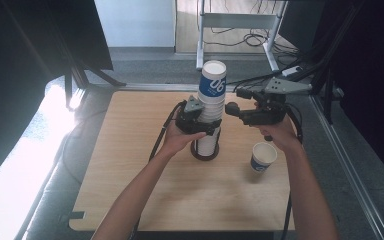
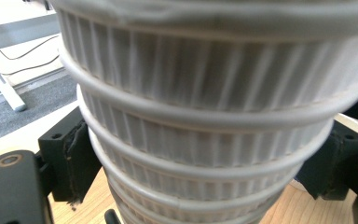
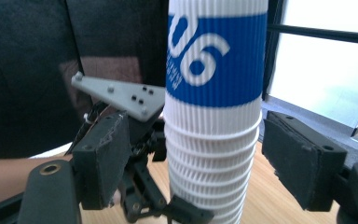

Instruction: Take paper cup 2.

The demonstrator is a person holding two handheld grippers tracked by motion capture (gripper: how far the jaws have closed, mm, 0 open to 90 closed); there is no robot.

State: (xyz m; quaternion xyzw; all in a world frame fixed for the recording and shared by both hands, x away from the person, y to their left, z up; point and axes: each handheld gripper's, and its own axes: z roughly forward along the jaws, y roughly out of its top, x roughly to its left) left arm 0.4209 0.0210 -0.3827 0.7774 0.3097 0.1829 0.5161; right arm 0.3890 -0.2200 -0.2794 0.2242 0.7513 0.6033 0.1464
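At frame centre, the left gripper (image 1: pixel 203 123) fingers clamp the cup stack (image 1: pixel 211 107); the right gripper (image 1: pixel 231 101) fingers straddle it, open, not touching.

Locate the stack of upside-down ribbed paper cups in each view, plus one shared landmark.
High view: cup stack at table centre, clamped low by the left gripper.
Left gripper view: cup stack close up across the frame, rims ringed, black pads pressing both sides.
Right gripper view: cup stack upright at centre, between the right gripper pads, not touched.
Landmark: the blue 06 band on the top cup.
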